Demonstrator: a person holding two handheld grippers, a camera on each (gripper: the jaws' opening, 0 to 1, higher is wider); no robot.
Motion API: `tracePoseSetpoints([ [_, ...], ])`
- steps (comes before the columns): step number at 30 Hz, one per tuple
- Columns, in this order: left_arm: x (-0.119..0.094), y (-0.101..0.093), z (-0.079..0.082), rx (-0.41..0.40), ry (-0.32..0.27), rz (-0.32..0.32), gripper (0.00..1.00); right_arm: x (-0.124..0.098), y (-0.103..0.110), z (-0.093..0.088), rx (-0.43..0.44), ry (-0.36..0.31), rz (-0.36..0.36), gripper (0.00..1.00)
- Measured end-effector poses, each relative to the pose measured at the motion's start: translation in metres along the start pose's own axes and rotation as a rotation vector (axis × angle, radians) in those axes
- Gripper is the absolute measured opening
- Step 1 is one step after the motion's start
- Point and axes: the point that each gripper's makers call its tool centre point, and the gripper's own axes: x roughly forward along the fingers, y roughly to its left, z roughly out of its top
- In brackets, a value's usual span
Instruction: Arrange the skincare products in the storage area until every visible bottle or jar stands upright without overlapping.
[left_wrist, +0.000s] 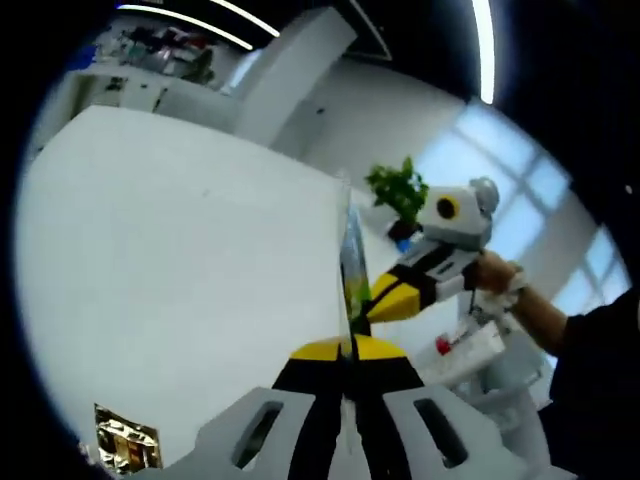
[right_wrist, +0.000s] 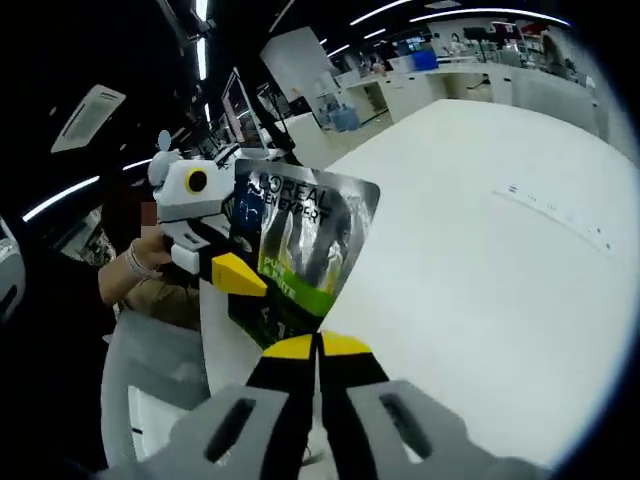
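A silver and green L'Oreal Men Expert sachet (right_wrist: 300, 245) is held up in the air above the white table (right_wrist: 480, 250). My right gripper (right_wrist: 318, 345) is shut on its lower corner. My left gripper (right_wrist: 240, 275) comes in from the left and pinches the sachet's left edge. In the left gripper view the sachet (left_wrist: 350, 260) shows edge-on as a thin strip, rising from my left gripper (left_wrist: 345, 350), whose yellow tips are closed on it. The right gripper (left_wrist: 385, 305) meets the strip from the right, held by a person's hand (left_wrist: 495, 275).
The white table (left_wrist: 180, 260) spreads wide on the left. A small gold-patterned packet (left_wrist: 125, 442) lies near its lower left. A green plant (left_wrist: 400, 190) stands beyond the table edge. A white bin (right_wrist: 160, 400) sits low at the left.
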Motion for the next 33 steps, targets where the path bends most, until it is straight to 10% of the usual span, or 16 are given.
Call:
tracePoseSetpoints([
  [15, -0.026, -0.028, 0.012, 0.047, -0.043, 0.019, 0.0, -0.04, 0.031, 0.034, -0.031, -0.178, -0.072, 0.12],
  [33, -0.063, -0.05, -0.004, 0.056, -0.043, 0.044, 0.0, -0.066, 0.108, 0.027, -0.084, -0.244, -0.034, 0.18],
])
